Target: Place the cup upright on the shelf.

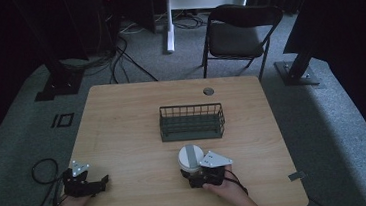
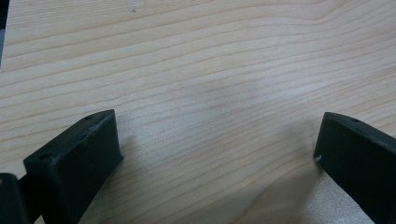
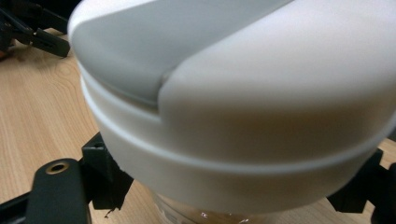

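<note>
Hidden: we cannot make out the base of the white-lidded container (image 3: 233, 93); its lid crowds the right gripper view.
Right gripper (image 1: 197, 174): we see its jaws pinching the container, at 6 o'clock from the wire basket (image 1: 191, 122).
Left gripper (image 1: 100, 183): jaws spread over bare table (image 2: 210, 60), near the 7 o'clock corner.
Room: open wood lies between the grippers.

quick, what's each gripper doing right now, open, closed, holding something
Left gripper: open, empty, over bare table.
Right gripper: closed on the white-lidded jar.
</note>
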Motion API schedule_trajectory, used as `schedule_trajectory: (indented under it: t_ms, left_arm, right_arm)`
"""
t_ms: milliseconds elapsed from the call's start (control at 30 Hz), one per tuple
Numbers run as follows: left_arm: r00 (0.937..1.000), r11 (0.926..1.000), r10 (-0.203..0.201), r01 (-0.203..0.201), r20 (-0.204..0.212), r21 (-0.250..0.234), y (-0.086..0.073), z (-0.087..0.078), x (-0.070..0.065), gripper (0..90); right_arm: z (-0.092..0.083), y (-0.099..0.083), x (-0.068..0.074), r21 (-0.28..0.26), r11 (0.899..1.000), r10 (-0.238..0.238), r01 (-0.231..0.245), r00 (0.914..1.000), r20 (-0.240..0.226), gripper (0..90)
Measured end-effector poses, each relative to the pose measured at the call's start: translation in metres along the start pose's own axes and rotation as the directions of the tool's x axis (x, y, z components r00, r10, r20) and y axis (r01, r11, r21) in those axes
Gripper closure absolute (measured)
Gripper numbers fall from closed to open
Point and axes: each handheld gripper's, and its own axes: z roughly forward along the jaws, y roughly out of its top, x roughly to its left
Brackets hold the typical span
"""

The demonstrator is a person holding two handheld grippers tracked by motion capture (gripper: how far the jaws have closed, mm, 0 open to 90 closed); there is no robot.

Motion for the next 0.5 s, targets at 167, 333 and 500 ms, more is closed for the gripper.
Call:
schedule_trajectory:
  t_ms: [167, 333, 500]
  left_arm:
    - [1.0, 1.0, 0.0, 0.0, 0.0, 0.0, 0.0, 0.0, 0.0, 0.6]
    - [1.0, 1.0, 0.0, 0.0, 0.0, 0.0, 0.0, 0.0, 0.0, 0.6]
    - [1.0, 1.0, 0.0, 0.0, 0.0, 0.0, 0.0, 0.0, 0.0, 0.5]
  right_arm:
    - [-0.002, 0.005, -0.001, 0.001, 1.0, -0.01, 0.01, 0.9999, 0.005, 18.3]
    - [-0.006, 0.012, -0.002, -0.008, 1.0, -0.012, 0.012, 0.9999, 0.008, 18.3]
    - [-0.009, 0.02, -0.005, -0.017, 1.0, -0.013, 0.013, 0.9998, 0.014, 18.3]
